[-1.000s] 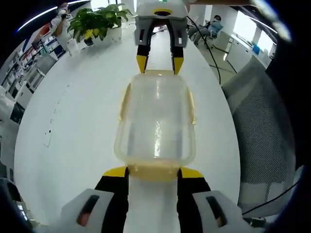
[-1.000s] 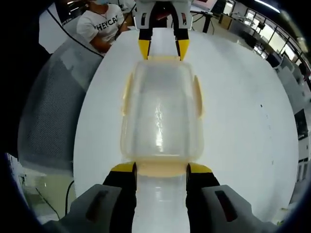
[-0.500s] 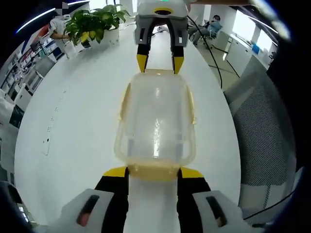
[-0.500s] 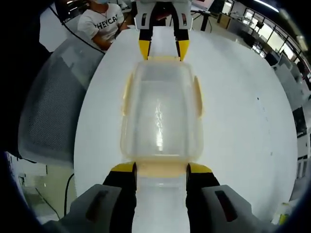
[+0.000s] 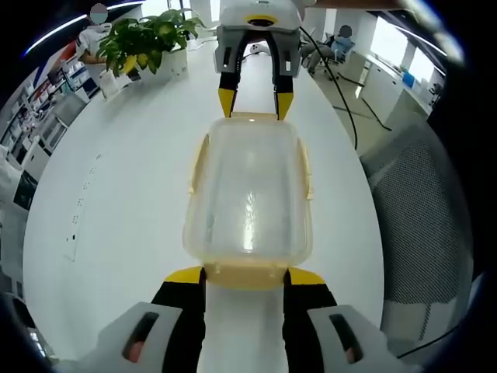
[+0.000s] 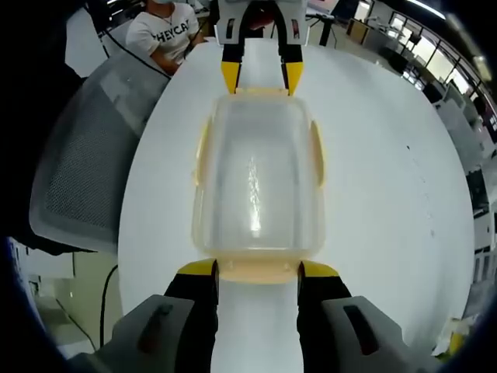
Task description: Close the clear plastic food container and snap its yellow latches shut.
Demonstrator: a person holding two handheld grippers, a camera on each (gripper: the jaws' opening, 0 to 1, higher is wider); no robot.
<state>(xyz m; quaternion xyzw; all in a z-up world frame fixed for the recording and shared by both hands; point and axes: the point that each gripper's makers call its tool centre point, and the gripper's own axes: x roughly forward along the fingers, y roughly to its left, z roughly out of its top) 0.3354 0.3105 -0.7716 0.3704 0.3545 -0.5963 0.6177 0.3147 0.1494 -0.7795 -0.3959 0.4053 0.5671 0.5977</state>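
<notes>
Facing each other, your left claw (image 5: 245, 273) and right claw (image 6: 257, 269) stay spread at opposite ends of the container (image 5: 248, 198); a potted plant (image 5: 147, 43) sits beyond the left claw, a seated person (image 6: 163, 35) beyond the right.

Legible text: "HEYCAT"-like print, partly cut off, on white T-shirt (image 6: 165, 33) of seated person. Nothing else readable.

The near end latch (image 5: 243, 273) of the container (image 5: 248, 194) sits between the left gripper (image 5: 244, 277) tips, its state unclear. At 12 o'clock the far latch (image 6: 260, 91) is too small to judge. A person (image 6: 167, 35) at 11 o'clock is cut off.
</notes>
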